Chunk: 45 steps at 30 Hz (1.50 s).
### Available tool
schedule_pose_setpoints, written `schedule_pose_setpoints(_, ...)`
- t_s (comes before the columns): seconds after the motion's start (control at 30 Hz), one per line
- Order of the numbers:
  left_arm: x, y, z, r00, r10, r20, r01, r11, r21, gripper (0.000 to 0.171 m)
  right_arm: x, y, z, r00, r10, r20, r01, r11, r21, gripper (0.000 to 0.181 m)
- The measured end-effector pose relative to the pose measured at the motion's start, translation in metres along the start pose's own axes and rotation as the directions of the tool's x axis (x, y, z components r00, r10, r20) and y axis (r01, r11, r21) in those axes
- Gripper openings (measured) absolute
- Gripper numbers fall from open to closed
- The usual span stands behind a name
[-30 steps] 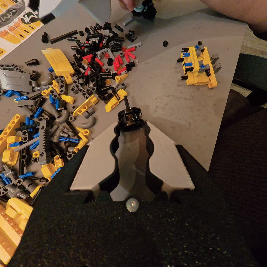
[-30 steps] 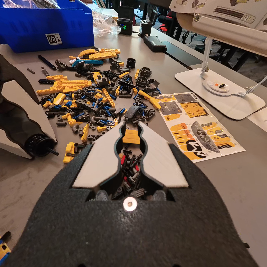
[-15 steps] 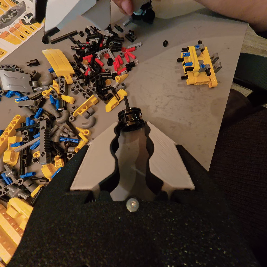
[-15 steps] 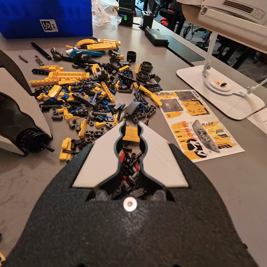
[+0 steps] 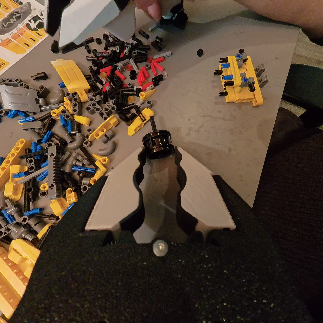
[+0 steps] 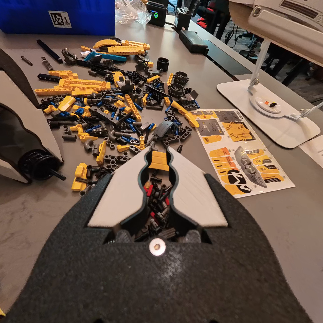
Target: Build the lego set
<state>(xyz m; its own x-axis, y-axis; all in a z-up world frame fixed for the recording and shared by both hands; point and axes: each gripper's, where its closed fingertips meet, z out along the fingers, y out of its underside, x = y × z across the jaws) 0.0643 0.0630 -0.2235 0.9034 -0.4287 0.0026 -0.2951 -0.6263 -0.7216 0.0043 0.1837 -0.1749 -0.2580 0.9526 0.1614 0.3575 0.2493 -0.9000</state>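
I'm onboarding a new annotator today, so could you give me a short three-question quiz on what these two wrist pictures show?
1. True or false: the left gripper is shut on a black wheel hub with a thin black axle sticking out of it.
2. Which lies farthest from the loose pile of parts? A) the yellow curved panel B) the yellow sub-assembly C) the toothed grey rack
3. Fill in: in the right wrist view, the right gripper holds nothing, and its fingers stand slightly ____ above the parts.

Key: 1 true; 2 B, it sits alone near the table edge; 3 apart.
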Motion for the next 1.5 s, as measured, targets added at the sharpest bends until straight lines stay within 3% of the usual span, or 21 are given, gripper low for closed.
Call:
schedule_pose_setpoints(0.53, 0.000, 0.000, 0.000, 1.000, 0.001, 0.001, -0.001, 1.000, 0.000, 0.033, -0.001, 0.001, 0.001, 1.000, -0.015, 0.000, 0.015, 1.000, -0.007, 0.015)
schedule_pose_setpoints(0.87, 0.000, 0.000, 0.000, 1.000, 0.001, 0.001, -0.001, 1.000, 0.000, 0.033, 0.006, -0.021, -0.011, 0.998, -0.024, -0.052, 0.030, 0.993, 0.111, 0.005)
schedule_pose_setpoints(1.5, 0.000, 0.000, 0.000, 1.000, 0.005, 0.004, -0.005, 1.000, 0.000, 0.033, 0.013, -0.023, -0.013, 0.996, -0.002, -0.084, 0.014, 0.990, 0.139, 0.005)
